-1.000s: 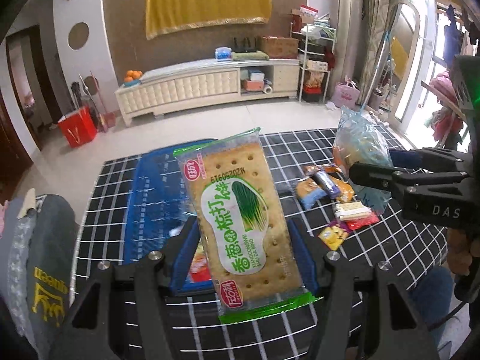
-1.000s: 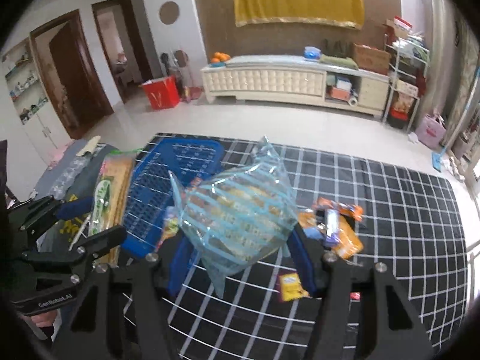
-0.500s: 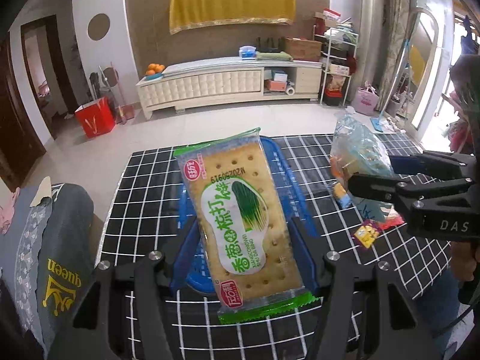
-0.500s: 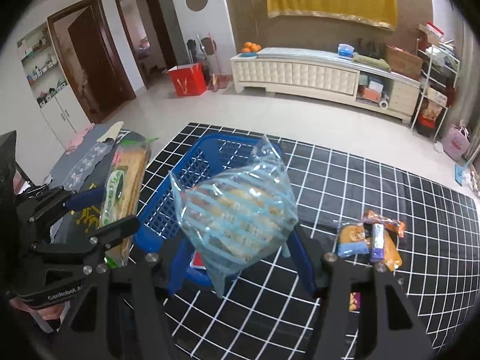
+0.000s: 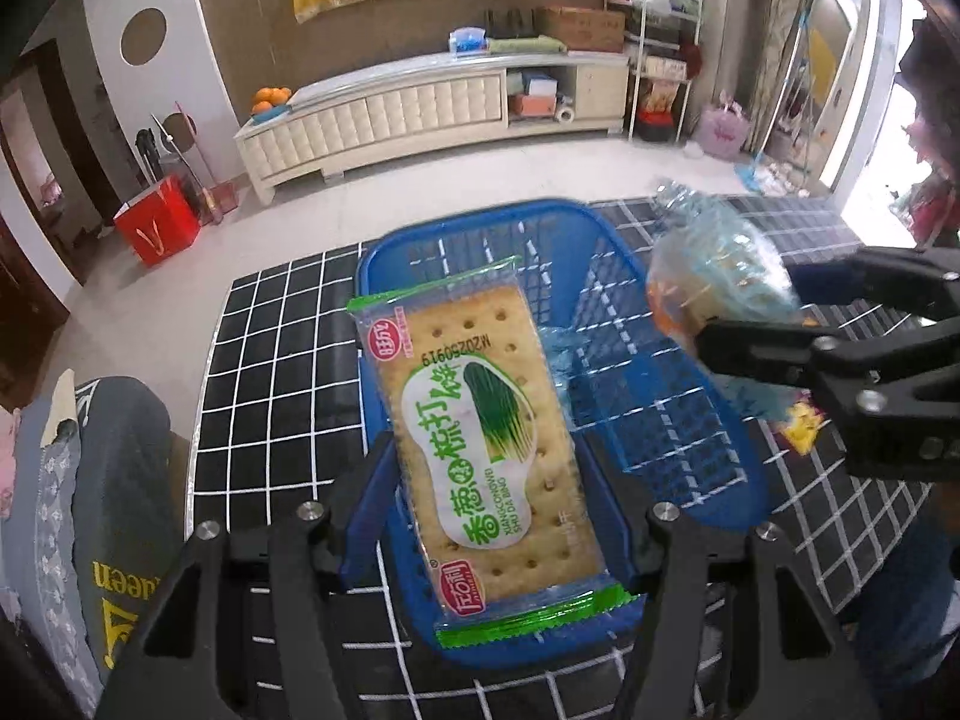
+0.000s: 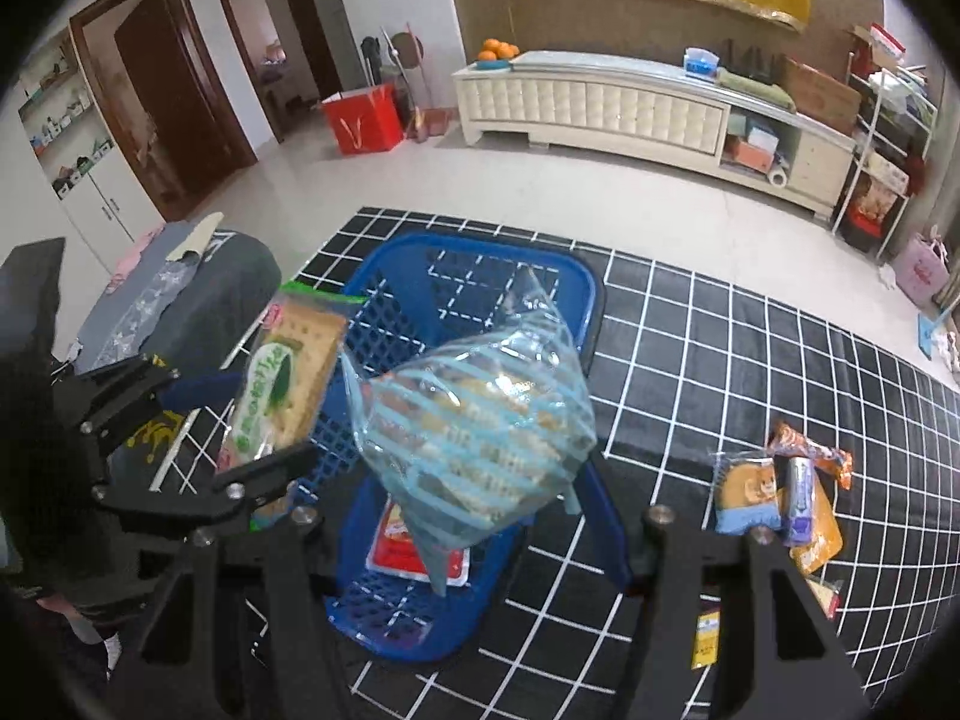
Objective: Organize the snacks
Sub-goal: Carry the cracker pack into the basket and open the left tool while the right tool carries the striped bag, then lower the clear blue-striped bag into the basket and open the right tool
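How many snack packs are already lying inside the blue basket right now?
1: a red-and-white pack on the floor of the blue basket, partly behind the striped bag held above it. More may be hidden under the held packs.

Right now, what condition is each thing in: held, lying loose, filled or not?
Left claw: shut on the cracker pack, held above the basket.
Right claw: shut on the blue-striped bag, also over the basket.
Blue basket: holds one red packet.
Loose snacks: lying on the checked cloth.
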### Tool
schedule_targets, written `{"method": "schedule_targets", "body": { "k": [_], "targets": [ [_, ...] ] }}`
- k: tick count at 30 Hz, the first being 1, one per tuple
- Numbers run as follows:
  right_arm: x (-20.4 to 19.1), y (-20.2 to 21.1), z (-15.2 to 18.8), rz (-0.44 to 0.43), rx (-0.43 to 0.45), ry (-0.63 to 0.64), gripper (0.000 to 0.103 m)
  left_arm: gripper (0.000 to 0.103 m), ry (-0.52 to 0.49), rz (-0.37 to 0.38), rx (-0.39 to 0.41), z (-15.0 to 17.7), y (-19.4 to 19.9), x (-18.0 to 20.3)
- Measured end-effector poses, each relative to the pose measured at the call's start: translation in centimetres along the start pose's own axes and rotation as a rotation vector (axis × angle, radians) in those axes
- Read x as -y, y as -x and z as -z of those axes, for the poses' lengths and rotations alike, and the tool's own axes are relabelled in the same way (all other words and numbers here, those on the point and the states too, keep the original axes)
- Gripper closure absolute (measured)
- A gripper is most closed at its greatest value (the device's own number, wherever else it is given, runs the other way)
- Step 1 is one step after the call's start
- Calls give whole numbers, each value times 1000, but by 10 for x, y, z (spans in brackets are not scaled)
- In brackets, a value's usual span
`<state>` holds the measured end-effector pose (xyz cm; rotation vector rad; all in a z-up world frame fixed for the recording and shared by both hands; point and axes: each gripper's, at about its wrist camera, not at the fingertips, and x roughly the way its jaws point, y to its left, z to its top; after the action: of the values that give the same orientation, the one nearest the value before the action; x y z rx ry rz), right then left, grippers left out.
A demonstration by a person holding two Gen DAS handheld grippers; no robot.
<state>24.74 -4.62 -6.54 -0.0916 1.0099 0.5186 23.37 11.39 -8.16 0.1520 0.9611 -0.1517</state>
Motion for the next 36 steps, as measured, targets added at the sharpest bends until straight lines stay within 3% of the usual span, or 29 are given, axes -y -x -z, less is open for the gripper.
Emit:
{"method": "schedule_targets", "body": {
  "k": [7,13,26,36],
  "targets": [
    [8,-8,4,6,-20,-7,38,45,27,73,-69,-6,-30,-3],
    [13,-6,4,18,-30,-17,38,44,14,30,-109,-3,-41,5],
    [-6,10,3,10,-20,12,38,43,77,-3,-29,4,3,-12],
    [-30,-17,-21,30,-39,47,38,43,130,-4,22,5,14,-46]
  ]
}}
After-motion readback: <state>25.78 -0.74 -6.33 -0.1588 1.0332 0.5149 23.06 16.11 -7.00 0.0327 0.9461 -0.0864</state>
